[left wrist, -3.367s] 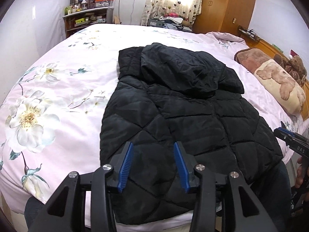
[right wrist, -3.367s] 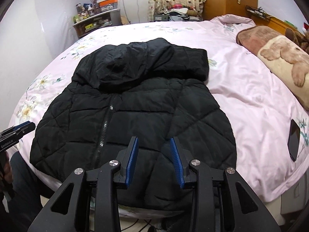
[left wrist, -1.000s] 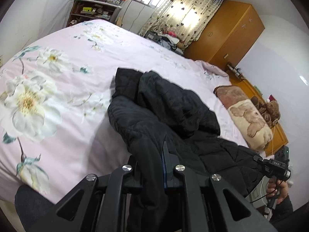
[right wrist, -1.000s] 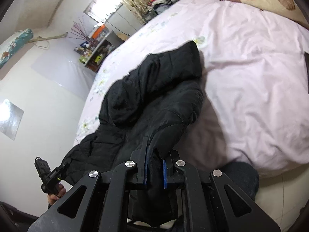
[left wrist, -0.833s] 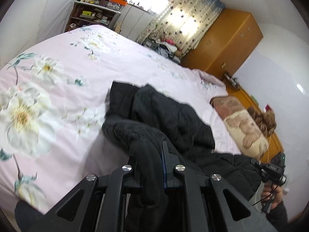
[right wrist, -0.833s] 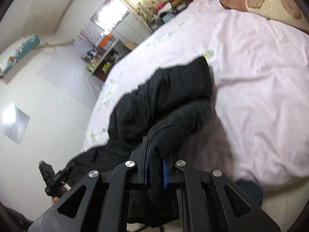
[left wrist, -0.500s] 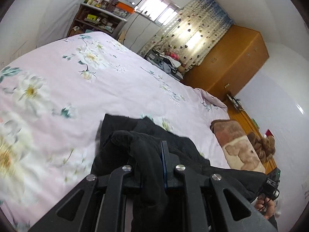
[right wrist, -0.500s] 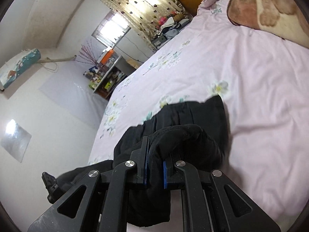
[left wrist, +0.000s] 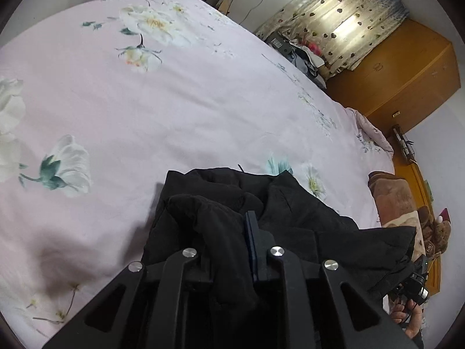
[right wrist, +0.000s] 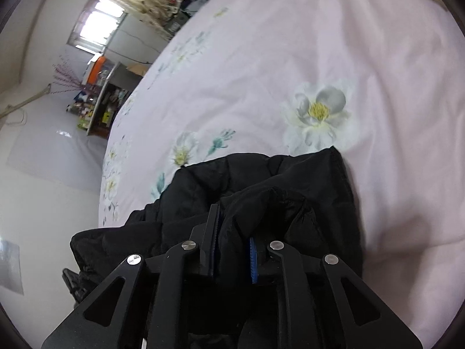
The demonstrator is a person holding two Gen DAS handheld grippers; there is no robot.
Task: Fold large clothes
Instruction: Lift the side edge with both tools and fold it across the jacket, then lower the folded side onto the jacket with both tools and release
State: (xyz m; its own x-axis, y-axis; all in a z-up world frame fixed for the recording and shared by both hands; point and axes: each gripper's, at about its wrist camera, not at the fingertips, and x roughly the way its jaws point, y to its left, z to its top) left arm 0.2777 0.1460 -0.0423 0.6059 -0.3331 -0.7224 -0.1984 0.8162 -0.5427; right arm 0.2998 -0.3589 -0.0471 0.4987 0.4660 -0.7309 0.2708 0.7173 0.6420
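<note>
**Both grippers loosening on the black jacket's hem over the bed**

Nearest the left wrist camera, the left gripper [left wrist: 232, 232] has a bunched fold of the black quilted jacket [left wrist: 293, 212] between its fingers. Its jaws are opening, and the cloth drapes over the left finger and hides it, so only the blue pad of the other shows; whether the pads press the fabric cannot be told.

In the right wrist view, the right gripper [right wrist: 232, 232] likewise has a thick roll of the jacket [right wrist: 255, 180] between its blue pads [right wrist: 252, 258]. Its jaws are opening too, with the fabric filling the gap and touching both pads.

Just beyond the fingers, the jacket lies doubled over on the pink floral bedspread [left wrist: 174, 101], its carried edge heaped on top of the part resting on the bed. At the lower right of the left view, the person's hand [left wrist: 409, 320] holds the other gripper's handle.

Farther off, a brown bear-print pillow [left wrist: 398, 200] lies near the bed's edge. Beyond the bed stand a wooden wardrobe [left wrist: 407, 75], a heart-patterned curtain [left wrist: 343, 20] and a cluttered shelf [right wrist: 101, 104].
</note>
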